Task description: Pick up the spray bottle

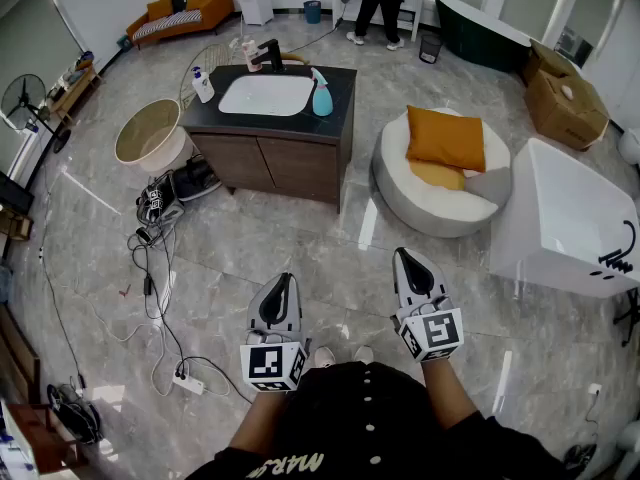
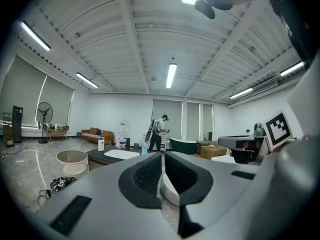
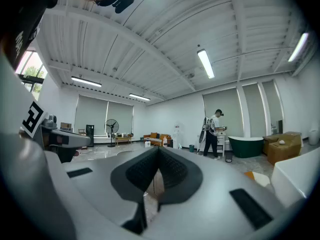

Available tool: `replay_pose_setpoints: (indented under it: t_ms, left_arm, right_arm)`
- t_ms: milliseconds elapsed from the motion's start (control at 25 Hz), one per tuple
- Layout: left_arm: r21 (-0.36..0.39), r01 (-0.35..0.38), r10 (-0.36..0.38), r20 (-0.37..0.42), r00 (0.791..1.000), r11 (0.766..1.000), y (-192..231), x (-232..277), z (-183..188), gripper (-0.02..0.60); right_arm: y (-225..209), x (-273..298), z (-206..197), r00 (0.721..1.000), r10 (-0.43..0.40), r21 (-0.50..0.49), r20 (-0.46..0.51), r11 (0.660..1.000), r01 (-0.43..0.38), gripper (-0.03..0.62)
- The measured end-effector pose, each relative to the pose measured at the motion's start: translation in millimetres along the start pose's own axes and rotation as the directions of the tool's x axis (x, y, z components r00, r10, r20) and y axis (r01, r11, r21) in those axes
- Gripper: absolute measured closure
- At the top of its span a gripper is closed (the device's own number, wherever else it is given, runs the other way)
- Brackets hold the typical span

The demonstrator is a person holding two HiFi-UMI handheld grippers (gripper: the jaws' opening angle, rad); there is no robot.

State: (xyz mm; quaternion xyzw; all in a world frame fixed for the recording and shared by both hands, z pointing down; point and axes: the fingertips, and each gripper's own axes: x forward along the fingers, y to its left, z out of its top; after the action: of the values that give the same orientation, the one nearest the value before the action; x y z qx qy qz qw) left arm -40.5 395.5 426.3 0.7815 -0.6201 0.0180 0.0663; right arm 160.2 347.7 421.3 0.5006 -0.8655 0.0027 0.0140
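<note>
Fingers pressed together, empty, on left gripper (image 1: 283, 286) and right gripper (image 1: 406, 263) low in frame, well apart from teal spray bottle (image 1: 321, 96) upright on dark tabletop (image 1: 343, 80) beside sink (image 1: 265, 95), upper centre; seemingly no step done, whole approach and grasp to come

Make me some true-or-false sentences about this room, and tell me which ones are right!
The teal spray bottle stands on the sink counter. True.
The right gripper holds the spray bottle. False: its fingers are shut on nothing, far from the bottle.
The orange cushion lies on the round white seat. True.
The left gripper is wide open. False: its fingers are shut, with nothing between them.
</note>
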Motion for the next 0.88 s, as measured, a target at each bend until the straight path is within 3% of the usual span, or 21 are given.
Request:
replay_pose_setpoints:
  t_ms: [360,880]
  left_arm:
    - [-0.002,0.005,-0.005,-0.002,1.000,1.000,7.1,4.3,-0.4,0.552]
    - [0.014,0.053,-0.052,-0.037,0.998,0.999,37.5,0.8,-8.1,0.552]
  right_arm:
    - [4.6,10.2,2.2,1.000,0.004,-0.006,-0.004,1.000,-0.004,0.599]
    - [22.9,27.5,-1.5,0.999,-0.053,0.011,0.008,0.999,0.052,0.599]
